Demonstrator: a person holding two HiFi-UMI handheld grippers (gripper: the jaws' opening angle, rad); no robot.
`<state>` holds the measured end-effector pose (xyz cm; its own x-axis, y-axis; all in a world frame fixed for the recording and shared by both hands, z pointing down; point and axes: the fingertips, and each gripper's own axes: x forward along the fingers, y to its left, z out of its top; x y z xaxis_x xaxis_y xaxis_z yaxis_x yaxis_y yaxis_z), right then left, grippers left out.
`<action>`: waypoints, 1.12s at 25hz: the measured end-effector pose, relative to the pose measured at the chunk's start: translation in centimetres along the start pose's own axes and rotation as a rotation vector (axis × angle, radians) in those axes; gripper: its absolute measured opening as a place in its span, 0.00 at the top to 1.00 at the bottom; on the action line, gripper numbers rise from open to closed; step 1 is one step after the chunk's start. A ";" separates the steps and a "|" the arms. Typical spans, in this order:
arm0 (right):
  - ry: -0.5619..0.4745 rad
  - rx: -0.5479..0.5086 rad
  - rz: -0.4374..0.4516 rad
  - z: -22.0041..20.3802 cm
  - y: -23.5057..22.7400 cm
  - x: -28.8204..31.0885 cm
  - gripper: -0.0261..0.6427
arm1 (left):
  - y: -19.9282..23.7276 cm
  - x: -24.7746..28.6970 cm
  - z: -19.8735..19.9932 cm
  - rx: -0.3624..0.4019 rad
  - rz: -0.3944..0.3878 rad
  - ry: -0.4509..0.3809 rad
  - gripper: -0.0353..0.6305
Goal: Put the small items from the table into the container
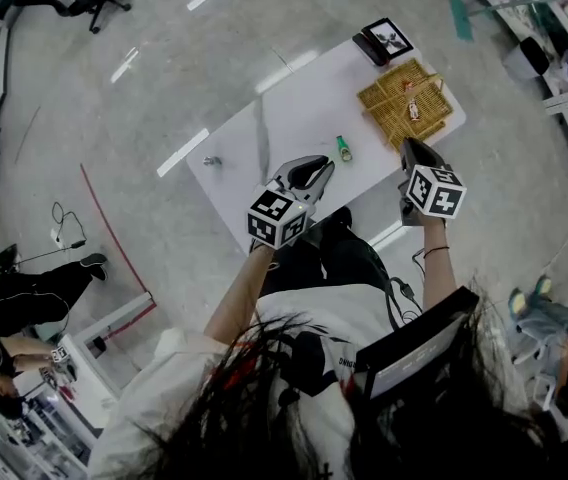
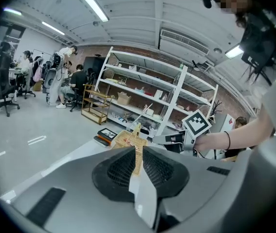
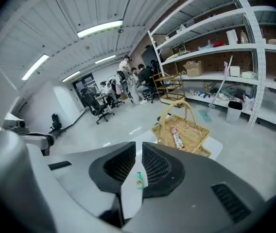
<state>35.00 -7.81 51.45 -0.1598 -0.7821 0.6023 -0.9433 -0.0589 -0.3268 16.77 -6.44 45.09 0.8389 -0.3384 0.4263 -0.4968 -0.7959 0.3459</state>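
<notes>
- Holding the wicker basket (image 1: 404, 100) at its far right corner, the white table (image 1: 284, 118) lies below both hands.
- Left gripper (image 1: 324, 165): jaws nearly together, empty.
- Right gripper (image 1: 409, 148): jaws closing on nothing.
- Small green item (image 1: 344, 148) lies on the table between both grippers, lengthwise along the right one's jaw gap, ahead and below.

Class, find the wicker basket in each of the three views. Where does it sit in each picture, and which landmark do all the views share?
Head view: the wicker basket is at upper right, on the table's end.
Left gripper view: the basket is small, just left of centre.
Right gripper view: the basket is right of centre, handle upright.
Shared landmark: the white table under it.
</notes>
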 end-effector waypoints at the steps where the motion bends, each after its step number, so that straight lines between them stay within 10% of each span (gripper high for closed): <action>1: -0.011 -0.004 0.012 -0.1 1.3 -0.4 0.89 | 0.1 -0.8 0.0 0.002 0.003 -0.007 0.89; 28: 0.041 -0.074 0.298 -9.3 29.8 -1.7 0.91 | 6.8 -21.9 -6.0 -0.060 0.162 -0.131 0.89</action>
<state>4.47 -2.45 47.46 -0.4431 -0.7323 0.5171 -0.8713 0.2162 -0.4405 -6.32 -1.45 43.13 0.7667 -0.5252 0.3694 -0.6367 -0.6958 0.3323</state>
